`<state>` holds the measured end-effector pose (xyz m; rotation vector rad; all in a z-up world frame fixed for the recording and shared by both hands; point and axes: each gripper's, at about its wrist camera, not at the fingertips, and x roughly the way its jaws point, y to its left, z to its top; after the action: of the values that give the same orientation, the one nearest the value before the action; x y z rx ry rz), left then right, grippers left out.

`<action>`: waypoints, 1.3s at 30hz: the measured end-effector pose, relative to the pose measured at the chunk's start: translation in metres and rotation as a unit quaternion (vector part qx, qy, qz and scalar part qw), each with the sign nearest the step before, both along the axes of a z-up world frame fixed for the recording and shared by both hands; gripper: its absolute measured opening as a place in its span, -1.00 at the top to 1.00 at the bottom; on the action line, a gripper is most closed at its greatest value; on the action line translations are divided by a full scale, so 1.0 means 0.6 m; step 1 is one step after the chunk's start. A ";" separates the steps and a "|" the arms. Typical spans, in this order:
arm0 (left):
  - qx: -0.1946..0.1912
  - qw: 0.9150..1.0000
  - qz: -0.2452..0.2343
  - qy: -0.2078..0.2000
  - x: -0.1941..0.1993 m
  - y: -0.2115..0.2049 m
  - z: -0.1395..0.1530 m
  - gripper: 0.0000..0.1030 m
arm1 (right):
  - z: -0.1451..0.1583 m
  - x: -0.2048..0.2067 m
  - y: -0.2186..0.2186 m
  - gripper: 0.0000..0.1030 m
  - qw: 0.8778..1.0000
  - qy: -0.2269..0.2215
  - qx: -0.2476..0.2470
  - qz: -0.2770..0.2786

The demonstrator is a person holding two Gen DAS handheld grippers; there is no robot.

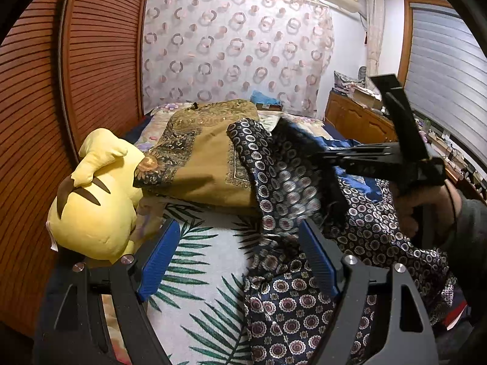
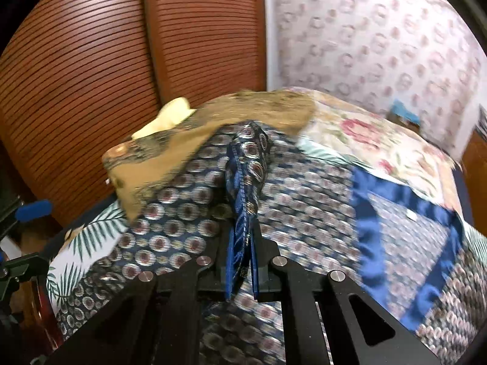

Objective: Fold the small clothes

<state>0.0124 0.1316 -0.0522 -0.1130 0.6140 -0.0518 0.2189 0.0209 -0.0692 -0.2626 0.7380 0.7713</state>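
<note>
The left gripper (image 1: 240, 261) is held wide open over the bed (image 1: 210, 243), with its blue pads (image 1: 158, 261) apart and nothing between them. A fold of the dark blue patterned cloth (image 2: 246, 182) is pinched tight in the right gripper (image 2: 242, 273), while the rest is spread on the bed. Farther back, a folded brown cloth (image 1: 207, 158) is seen beside a yellow plush toy (image 1: 94, 200).

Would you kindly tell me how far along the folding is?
Done: a mustard garment lies folded on the bed. In hand: the right gripper is shut on an edge of the navy patterned cloth, lifting it. Left: that cloth is spread unfolded, and the left gripper is open, empty.
</note>
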 end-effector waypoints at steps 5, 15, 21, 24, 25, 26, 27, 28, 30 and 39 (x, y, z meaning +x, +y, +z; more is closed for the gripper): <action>0.004 1.000 -0.007 0.002 0.027 -0.010 -0.001 -0.57 | 0.004 0.017 -0.050 0.22 1.000 0.005 -0.008 -0.019; 0.019 0.999 -0.025 0.010 0.097 -0.030 0.000 -0.57 | 0.027 -0.013 -0.161 -0.09 0.997 -0.011 -0.040 -0.065; 0.034 0.999 -0.034 0.024 0.145 -0.038 -0.001 -0.11 | 0.005 -0.031 -0.228 -0.09 0.994 0.004 -0.053 -0.100; 0.026 0.998 -0.040 0.033 0.173 -0.040 -0.003 0.02 | -0.025 -0.027 -0.249 -0.09 0.991 0.024 -0.057 -0.117; 0.026 0.998 -0.040 0.036 0.182 -0.039 -0.003 0.07 | -0.033 -0.026 -0.253 -0.09 0.990 0.030 -0.059 -0.121; 0.026 0.998 -0.039 0.040 0.194 -0.038 -0.004 0.10 | -0.040 -0.022 -0.261 -0.09 0.990 0.035 -0.062 -0.125; 0.026 0.998 -0.038 0.042 0.201 -0.040 -0.004 0.12 | -0.047 -0.021 -0.265 -0.09 0.989 0.039 -0.065 -0.128; 0.026 0.998 -0.037 0.046 0.212 -0.040 -0.004 0.14 | -0.054 -0.020 -0.268 -0.09 0.988 0.042 -0.067 -0.129; 0.027 0.998 -0.034 0.054 0.230 -0.038 -0.005 0.16 | -0.061 -0.025 -0.269 -0.09 0.989 0.037 -0.065 -0.129; 0.021 0.996 -0.018 0.081 0.288 -0.014 -0.011 0.21 | -0.066 -0.037 -0.287 -0.10 0.989 0.027 -0.063 -0.128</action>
<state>0.1852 0.1234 -0.0588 -0.0656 0.7786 -0.0645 0.1966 -0.1516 -0.1089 -0.2557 0.8535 0.4907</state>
